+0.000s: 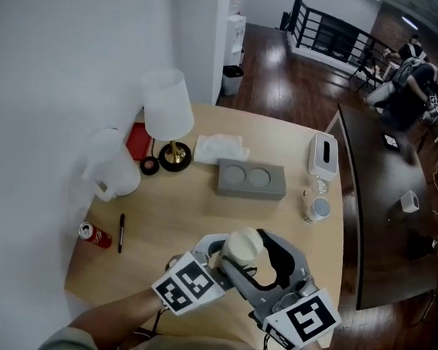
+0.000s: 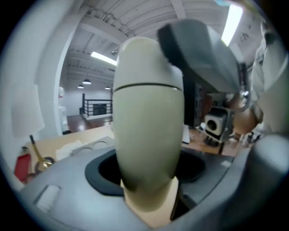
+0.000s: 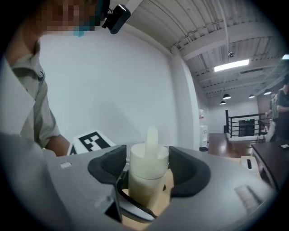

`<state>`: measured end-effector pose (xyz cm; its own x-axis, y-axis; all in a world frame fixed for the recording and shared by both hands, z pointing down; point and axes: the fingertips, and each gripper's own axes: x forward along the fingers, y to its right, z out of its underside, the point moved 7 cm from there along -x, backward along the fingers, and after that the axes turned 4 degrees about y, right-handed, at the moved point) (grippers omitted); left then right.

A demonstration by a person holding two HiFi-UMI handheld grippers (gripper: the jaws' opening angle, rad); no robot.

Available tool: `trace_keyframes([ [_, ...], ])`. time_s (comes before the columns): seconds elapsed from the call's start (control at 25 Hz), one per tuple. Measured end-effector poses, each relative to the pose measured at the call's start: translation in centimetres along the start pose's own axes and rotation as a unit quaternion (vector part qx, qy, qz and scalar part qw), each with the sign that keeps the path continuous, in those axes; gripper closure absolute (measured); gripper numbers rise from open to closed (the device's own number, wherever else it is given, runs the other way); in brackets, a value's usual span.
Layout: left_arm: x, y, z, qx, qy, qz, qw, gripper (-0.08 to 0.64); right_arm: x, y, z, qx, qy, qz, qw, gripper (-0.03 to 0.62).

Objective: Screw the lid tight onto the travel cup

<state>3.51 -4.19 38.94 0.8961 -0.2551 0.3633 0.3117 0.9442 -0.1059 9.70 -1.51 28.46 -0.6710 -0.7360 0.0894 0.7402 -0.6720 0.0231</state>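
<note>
Left tool (image 2: 149, 170) and right tool (image 3: 148, 170) grip one travel cup (image 1: 242, 246).

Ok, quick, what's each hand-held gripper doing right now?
Left hand-held gripper: closed on the travel cup, gripping its body.
Right hand-held gripper: closed on the lid.
</note>
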Motion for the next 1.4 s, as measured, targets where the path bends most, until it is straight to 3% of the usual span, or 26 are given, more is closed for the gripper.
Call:
trace_keyframes([
  [0.12,-0.7,1.0,-0.1,-0.035,0.035,0.123,0.9911,0.244,-1.1,0.0,-0.9,0.022,0.015,-0.081,0.996,0.304],
  [0.28,-1.8,3.1,-0.4,-0.019,0.032,0.231,0.9723,0.244,-2.4,0.1,-1.9,0.049,0.017,-0.192,0.98,0.304],
  [0.44,-2.3,4.9,-0.5,0.02,0.002,0.291,0.9566,0.244,-2.6,-0.3,-1.9,0.068,-0.003,-0.275,0.959,0.303],
  [0.56,-2.3,5.4,-0.7,0.031,-0.001,0.298,0.954,0.244,-2.8,-0.5,-1.9,0.075,0.001,-0.301,0.951,0.303],
  [0.64,-2.1,5.1,-0.9,0.035,0.005,0.278,0.96,0.244,-2.8,-0.5,-2.0,0.066,0.007,-0.287,0.956,0.31],
  [0.72,-1.6,4.4,-1.0,0.044,0.009,0.23,0.9721,0.244,-2.6,-0.3,-2.1,0.042,0.01,-0.246,0.968,0.311],
  [0.84,-0.9,2.9,-1.3,0.057,0.012,0.135,0.9891,0.244,-2.1,-0.1,-1.9,0.001,0.006,-0.147,0.989,0.313],
  [0.92,-0.5,2.0,-1.4,0.054,0.012,0.067,0.9962,0.244,-1.9,0.1,-1.7,-0.003,0.008,-0.074,0.997,0.313],
  [1.04,0.3,0.8,-1.1,0.046,-0.006,-0.051,0.9976,0.244,-1.3,0.4,-1.2,0.012,0.022,0.027,0.999,0.314],
  [1.12,0.7,0.4,-1.0,0.045,-0.015,-0.098,0.9941,0.244,-1.0,0.4,-0.9,0.013,0.026,0.071,0.997,0.314],
  [1.2,0.8,0.2,-0.8,0.036,-0.012,-0.09,0.9952,0.244,-0.8,0.1,-0.8,-0.001,0.022,0.077,0.997,0.314],
  [1.24,0.8,0.3,-0.9,0.027,-0.003,-0.06,0.9978,0.244,-0.8,0.0,-0.9,-0.006,0.02,0.063,0.998,0.313],
  [1.32,0.3,0.8,-1.1,-0.002,0.025,0.043,0.9987,0.244,-1.2,-0.1,-1.2,0.0,0.019,0.009,1.0,0.31],
  [1.4,-0.5,1.8,-1.5,-0.026,0.053,0.161,0.9851,0.244,-1.8,0.0,-1.7,0.031,0.022,-0.068,0.997,0.308],
])
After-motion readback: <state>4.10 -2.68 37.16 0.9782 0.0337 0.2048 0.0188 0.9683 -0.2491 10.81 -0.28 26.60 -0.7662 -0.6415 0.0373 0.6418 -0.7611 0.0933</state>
